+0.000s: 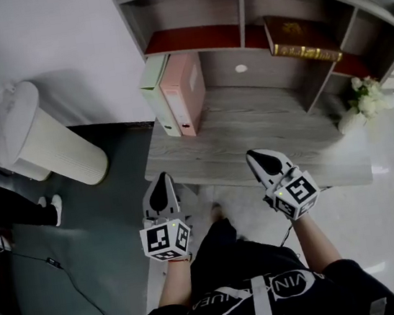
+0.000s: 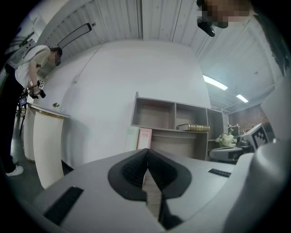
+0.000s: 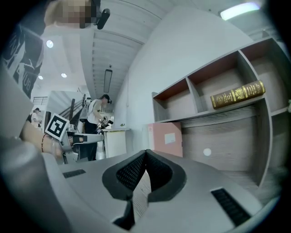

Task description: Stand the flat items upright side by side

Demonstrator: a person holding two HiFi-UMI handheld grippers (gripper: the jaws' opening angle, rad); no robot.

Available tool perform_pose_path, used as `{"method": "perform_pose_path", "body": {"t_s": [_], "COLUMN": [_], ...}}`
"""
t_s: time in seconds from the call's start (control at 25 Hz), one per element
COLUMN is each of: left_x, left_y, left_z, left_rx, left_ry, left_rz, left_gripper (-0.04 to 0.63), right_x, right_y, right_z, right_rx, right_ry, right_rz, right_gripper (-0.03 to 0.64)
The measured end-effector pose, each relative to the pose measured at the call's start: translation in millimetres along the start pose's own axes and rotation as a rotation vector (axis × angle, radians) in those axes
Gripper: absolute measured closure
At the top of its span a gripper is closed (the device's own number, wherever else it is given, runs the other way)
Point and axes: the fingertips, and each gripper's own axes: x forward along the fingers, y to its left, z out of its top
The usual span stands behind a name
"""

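The desk with its hutch carried everything: a green binder and a pink binder stood upright, touching side by side, at the desktop's rear left corner; a brown gilt-edged book lay flat on the hutch's lower shelf, in the right-hand compartment; it looked like the one item left to stand up. The left gripper and the right gripper hung level near the desktop's front edge, each with its jaws pressed together on nothing. To do this step well, the right gripper, being the nearer, would probably have to part its jaws wide before entering the compartment, take the book by its outward long edge rather than a corner, draw it clear of the shelf, and only then tip it onto its end beside the pink binder; the left gripper could steady the binders so that they did not topple at the touch; a heavy book gripped shallowly might slip. The head view alone showed both grippers against the desktop's front edge, and white flowers at its right edge; the right gripper view showed the book's gold spine and the pink binder's label; the left gripper view showed a white ribbed stand and a person bent over it.
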Motion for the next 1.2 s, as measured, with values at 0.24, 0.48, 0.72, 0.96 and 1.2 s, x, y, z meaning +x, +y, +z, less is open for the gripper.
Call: {"method": "perform_pose_path", "body": {"t_s": [0.24, 0.48, 0.72, 0.96, 1.2], "left_x": [-15, -21, -22, -22, -21], "left_y": [-4, -8, -9, -7, -6], "left_z": [-2, -2, -3, -3, -3], "left_rx": [-0.012, -0.013, -0.015, -0.017, -0.017], "left_ry": [0.004, 0.005, 0.009, 0.009, 0.01], "left_rz": [0.016, 0.017, 0.02, 0.033, 0.038], "left_gripper": [0.591, 0.591, 0.591, 0.591, 0.591], "right_x": [-12, -20, -22, -22, -20], "right_y": [6, 5, 4, 4, 4], "right_z": [3, 4, 5, 3, 4], "right_rx": [-0.008, 0.001, 0.001, 0.011, 0.015], "right_ry": [0.003, -0.005, -0.008, -0.01, -0.015], "right_rz": [0.002, -0.016, -0.016, -0.014, -0.011], "right_gripper": [0.607, 0.607, 0.607, 0.607, 0.607]}}
